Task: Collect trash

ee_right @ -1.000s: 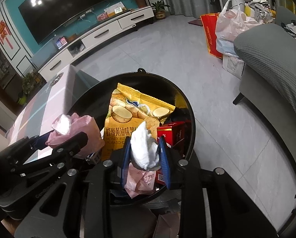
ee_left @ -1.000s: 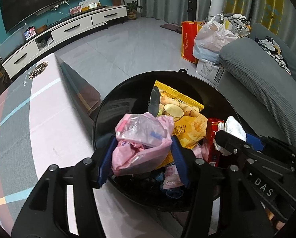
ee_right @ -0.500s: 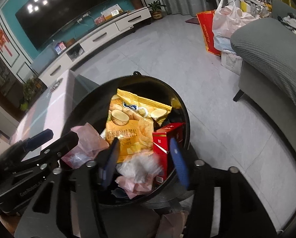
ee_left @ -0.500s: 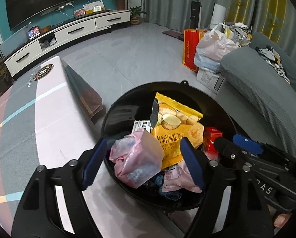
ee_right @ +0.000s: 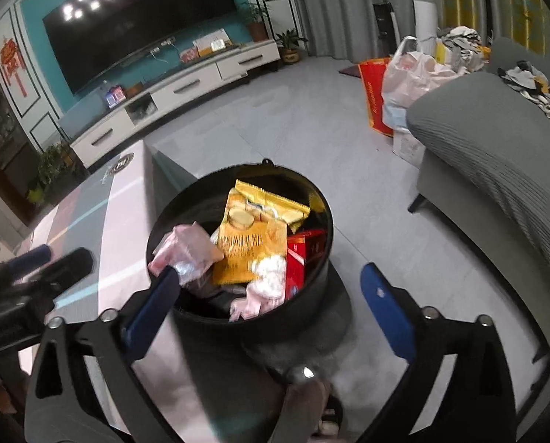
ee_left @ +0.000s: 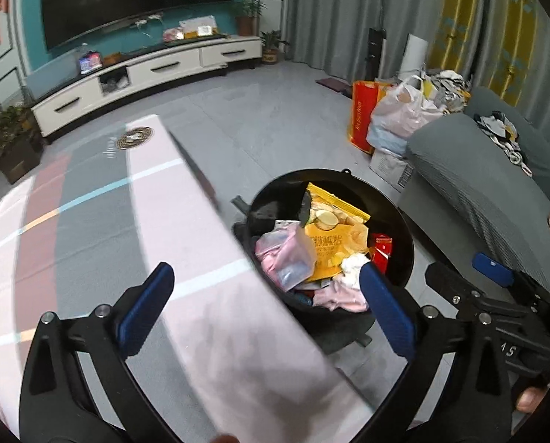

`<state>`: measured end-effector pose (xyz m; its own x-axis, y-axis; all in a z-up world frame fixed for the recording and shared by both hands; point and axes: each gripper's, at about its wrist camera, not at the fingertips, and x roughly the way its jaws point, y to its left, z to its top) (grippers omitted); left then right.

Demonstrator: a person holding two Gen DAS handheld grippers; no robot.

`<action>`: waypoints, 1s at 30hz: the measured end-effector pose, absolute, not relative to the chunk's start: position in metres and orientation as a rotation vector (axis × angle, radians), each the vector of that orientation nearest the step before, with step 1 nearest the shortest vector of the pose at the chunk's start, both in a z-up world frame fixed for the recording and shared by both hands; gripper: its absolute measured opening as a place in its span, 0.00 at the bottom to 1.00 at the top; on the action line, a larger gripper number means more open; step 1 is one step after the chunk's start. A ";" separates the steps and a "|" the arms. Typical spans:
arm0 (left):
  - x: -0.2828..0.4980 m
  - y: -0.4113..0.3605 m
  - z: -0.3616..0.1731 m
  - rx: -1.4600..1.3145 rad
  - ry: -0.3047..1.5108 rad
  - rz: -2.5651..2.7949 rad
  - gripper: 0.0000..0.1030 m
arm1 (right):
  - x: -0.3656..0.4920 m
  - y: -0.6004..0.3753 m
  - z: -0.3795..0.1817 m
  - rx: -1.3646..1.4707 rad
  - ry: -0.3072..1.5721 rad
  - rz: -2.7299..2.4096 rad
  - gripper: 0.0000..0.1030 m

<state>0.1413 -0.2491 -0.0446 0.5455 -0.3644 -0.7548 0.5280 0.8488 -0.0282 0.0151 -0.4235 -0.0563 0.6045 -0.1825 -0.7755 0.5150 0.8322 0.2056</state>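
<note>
Left gripper (ee_left: 264, 310), right gripper (ee_right: 271, 304): jaws just opened wide, empty; pink bag (ee_left: 286, 254), tissue (ee_right: 271, 269) in bin (ee_right: 312, 277). Lift clear before swinging to table (ee_left: 90, 229).

My room is dim and evenly lit. Ceiling lamps glare as white spots on the dark television (ee_right: 142, 26). Both views bow strongly toward black corners. The table (ee_left: 186, 243) smears with motion blur, especially close below me.
</note>
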 end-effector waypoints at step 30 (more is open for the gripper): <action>0.080 -0.177 0.082 0.167 0.808 -0.346 0.97 | 0.000 -0.352 0.086 0.256 0.890 -0.392 0.97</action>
<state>0.0796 -0.1773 0.0821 0.6384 -0.2387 -0.7317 0.3648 0.9310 0.0145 -0.0002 -0.3524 0.0857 0.5652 -0.2248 -0.7937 0.4338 0.8994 0.0542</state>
